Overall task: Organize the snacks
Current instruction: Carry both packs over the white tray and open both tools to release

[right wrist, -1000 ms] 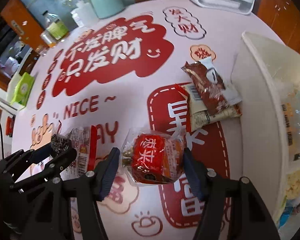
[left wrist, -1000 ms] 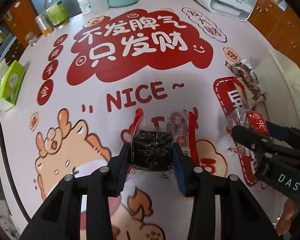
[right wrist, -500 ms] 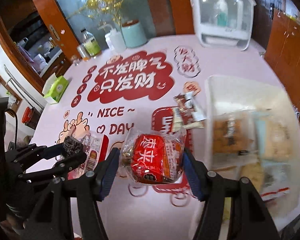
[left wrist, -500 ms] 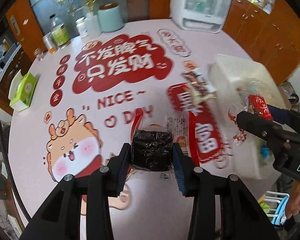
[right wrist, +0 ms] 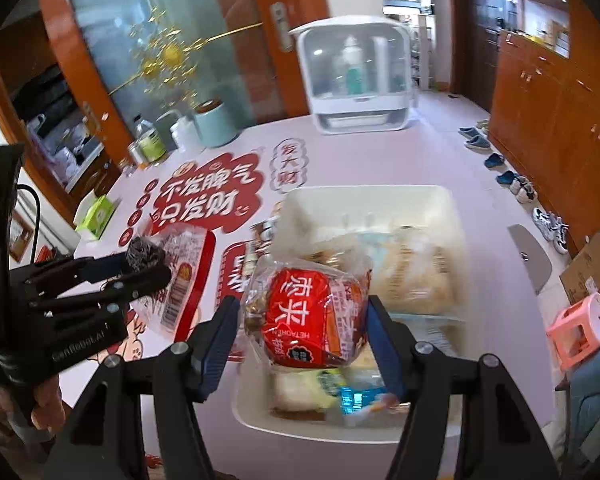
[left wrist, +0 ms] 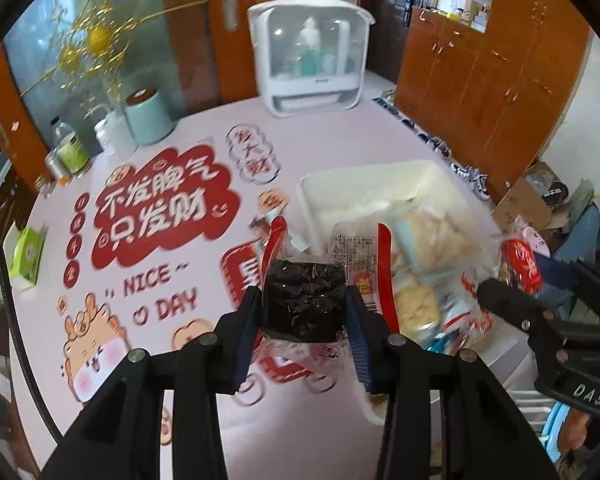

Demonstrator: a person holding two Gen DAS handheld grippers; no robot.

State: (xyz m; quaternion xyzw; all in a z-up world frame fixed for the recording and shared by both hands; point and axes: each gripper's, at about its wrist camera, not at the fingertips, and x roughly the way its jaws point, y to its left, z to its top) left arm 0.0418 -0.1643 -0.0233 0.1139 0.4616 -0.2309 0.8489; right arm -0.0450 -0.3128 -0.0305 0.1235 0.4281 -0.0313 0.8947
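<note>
Left claw (left wrist: 304, 304) clamped narrow on a dark snack pack (left wrist: 303, 300); right claw (right wrist: 302, 320) closed wider on a red snack bag (right wrist: 306, 318), above the white bin (right wrist: 458, 216) at the bench's right edge.

Orange wooden cabinets (left wrist: 496, 92), frosted glass door (right wrist: 156, 40)

We are seeing a clear packet of dark snack (left wrist: 302, 305), red-edged, hanging above the surface beside the white bin (right wrist: 452, 216). A red-labelled clear packet (right wrist: 304, 318) is hovering over that bin, which is holding pale wrapped snacks (right wrist: 416, 276).
</note>
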